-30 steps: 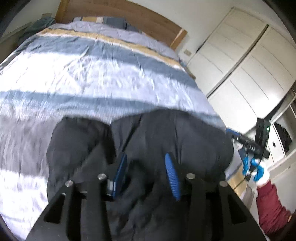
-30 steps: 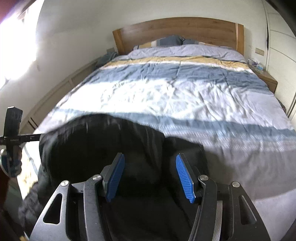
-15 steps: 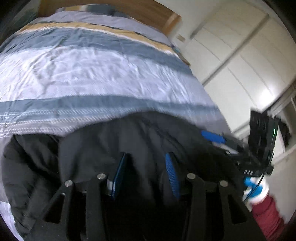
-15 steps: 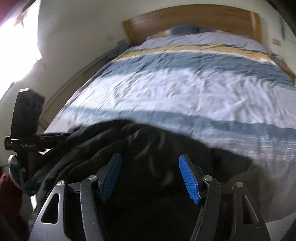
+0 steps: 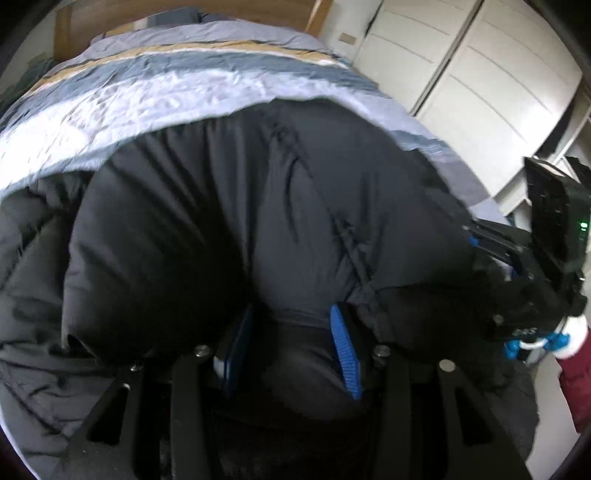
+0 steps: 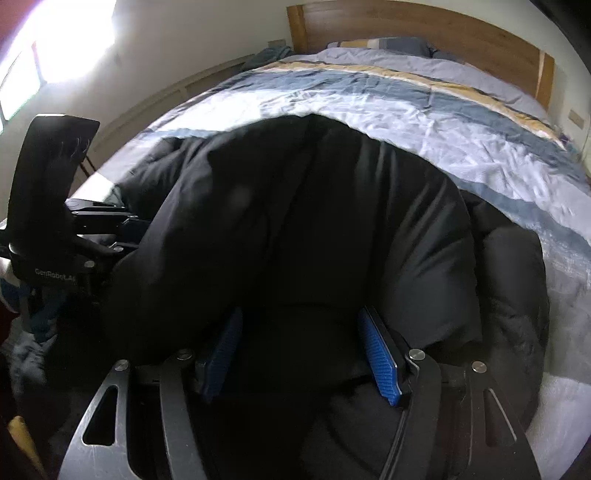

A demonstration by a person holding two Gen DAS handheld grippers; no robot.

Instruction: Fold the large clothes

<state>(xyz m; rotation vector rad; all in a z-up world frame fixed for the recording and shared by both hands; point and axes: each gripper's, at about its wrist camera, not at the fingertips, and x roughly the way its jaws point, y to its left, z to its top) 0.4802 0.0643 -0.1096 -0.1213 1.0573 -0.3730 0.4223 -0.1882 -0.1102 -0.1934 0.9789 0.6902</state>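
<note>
Blk grippers (image 5: pixel 291 343), blue pads, maroon sleeve (image 5: pixel 576 384)

Jacket (image 5: pixel 229 206): plain black, quilted in wide puffy bands
Bedcover (image 6: pixel 424 110): broad stripes of pale lilac-white, slate blue and grey-blue, one mustard-yellow band edged in cream near the pillows
Pillow (image 6: pixel 391 43): blue with a tan stripe
Headboard (image 6: pixel 443 26): warm brown wood
Wardrobe doors (image 5: pixel 491 74): off-white
Left gripper (image 5: pixel 295 343): black frame, blue ribbed pads
Right gripper (image 6: pixel 303 354): black frame, blue ribbed pads
Sleeve (image 5: pixel 576 387): dark red
</note>
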